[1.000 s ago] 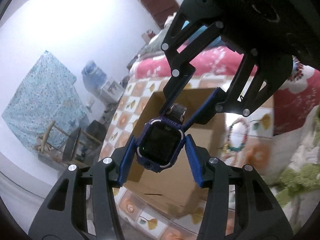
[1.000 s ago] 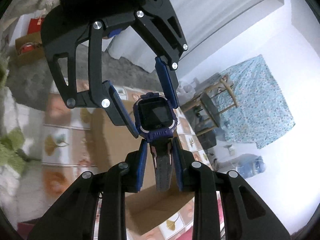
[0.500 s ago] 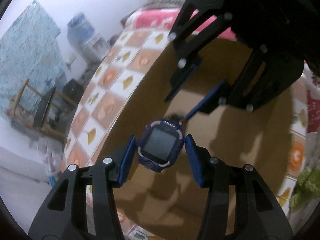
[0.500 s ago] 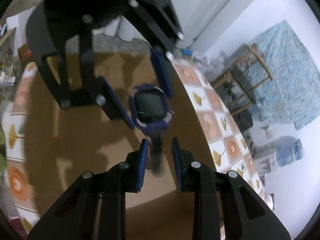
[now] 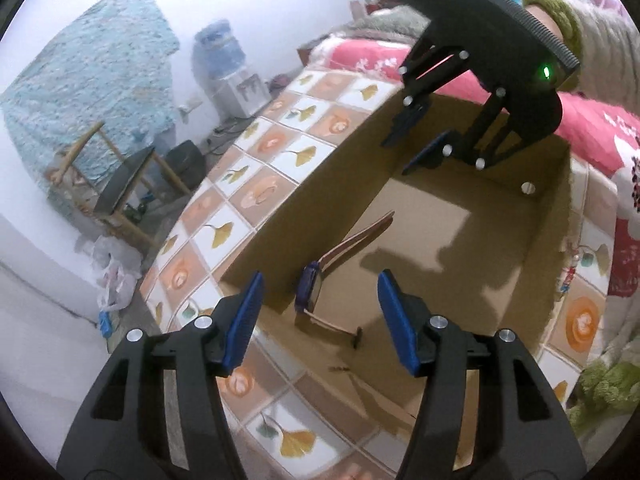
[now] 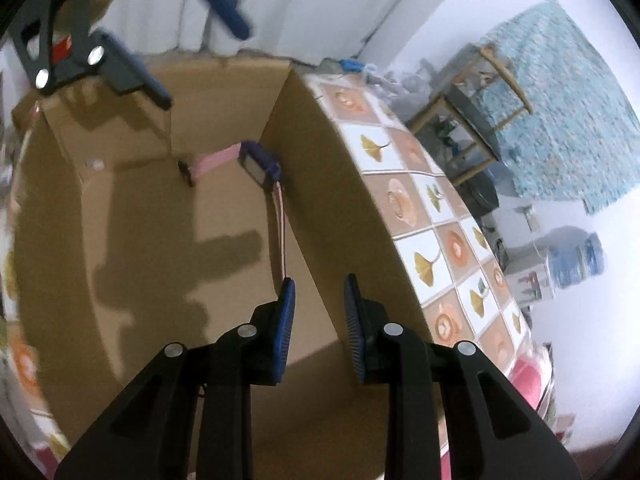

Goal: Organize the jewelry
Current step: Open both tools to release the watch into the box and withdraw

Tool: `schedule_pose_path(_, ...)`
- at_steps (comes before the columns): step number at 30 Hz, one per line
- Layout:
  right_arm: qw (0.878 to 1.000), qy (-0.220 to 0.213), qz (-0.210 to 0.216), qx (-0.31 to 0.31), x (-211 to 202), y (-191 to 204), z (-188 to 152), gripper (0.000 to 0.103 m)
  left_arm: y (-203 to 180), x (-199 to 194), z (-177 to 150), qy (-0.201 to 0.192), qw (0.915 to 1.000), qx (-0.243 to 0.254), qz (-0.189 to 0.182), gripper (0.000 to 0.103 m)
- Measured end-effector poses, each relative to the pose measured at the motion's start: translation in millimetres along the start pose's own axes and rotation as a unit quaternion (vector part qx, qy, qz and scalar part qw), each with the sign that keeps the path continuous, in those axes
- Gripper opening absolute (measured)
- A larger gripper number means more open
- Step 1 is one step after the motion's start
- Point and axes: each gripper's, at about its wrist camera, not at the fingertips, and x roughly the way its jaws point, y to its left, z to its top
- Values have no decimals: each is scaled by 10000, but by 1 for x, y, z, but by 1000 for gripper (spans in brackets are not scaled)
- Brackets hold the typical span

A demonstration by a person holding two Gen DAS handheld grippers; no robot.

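Observation:
A purple smartwatch point(image 5: 307, 290) with a pink-lined strap lies on edge inside an open cardboard box point(image 5: 320, 200), against its side wall; it also shows in the right wrist view point(image 6: 259, 168). My left gripper point(image 5: 320, 312) is open and empty just above the box's near end, the watch between and beyond its fingers. My right gripper point(image 6: 320, 312) is open and empty over the opposite end, and shows across the box in the left wrist view point(image 5: 418, 142). The left gripper shows at the top left of the right wrist view point(image 6: 176, 40).
The box sits on a tiled-pattern cloth point(image 5: 256, 168) over a table. A bead bracelet point(image 5: 576, 256) lies outside the box's right wall. Pink bedding point(image 5: 592, 128) lies behind. A stool point(image 5: 120, 188) and water dispenser point(image 5: 228, 68) stand on the floor.
Both grippers held the watch between them over the box, lowered it in, then opened. The watch now lies in the box and both grippers have drawn back.

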Motion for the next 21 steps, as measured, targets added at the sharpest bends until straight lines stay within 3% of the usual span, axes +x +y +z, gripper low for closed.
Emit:
schedule_pose_path(5, 9918, -492, -151, 1171, -55, -9, -13, 45, -6, -49, -21, -495, 9965, -594, 304, 77)
schedule_pose_path(8, 9680, -1003, -82, 2297, -101, 7, -34, 58, -16, -73, -41, -658, 9910, -1107, 365, 82)
schedule_pose_path(13, 9355, -1439, 58, 3226, -141, 81, -79, 78, -46, -88, -85, -559, 9806, -1867, 224, 86)
schedule_pose_path(15, 9248, -1291, 277, 3568, -137, 107, -93, 80, -63, -86, -102, -413, 9767, -2101, 173, 86)
schedule_pose_path(19, 9025, -435, 567, 4247, -102, 156, -121, 80, -96, -63, -134, 74, 9623, -2707, -239, 87)
schedule_pose_path(21, 8986, -10, 490, 4361, -84, 169, -126, 80, -111, -42, -143, 380, 9543, -2945, -337, 87)
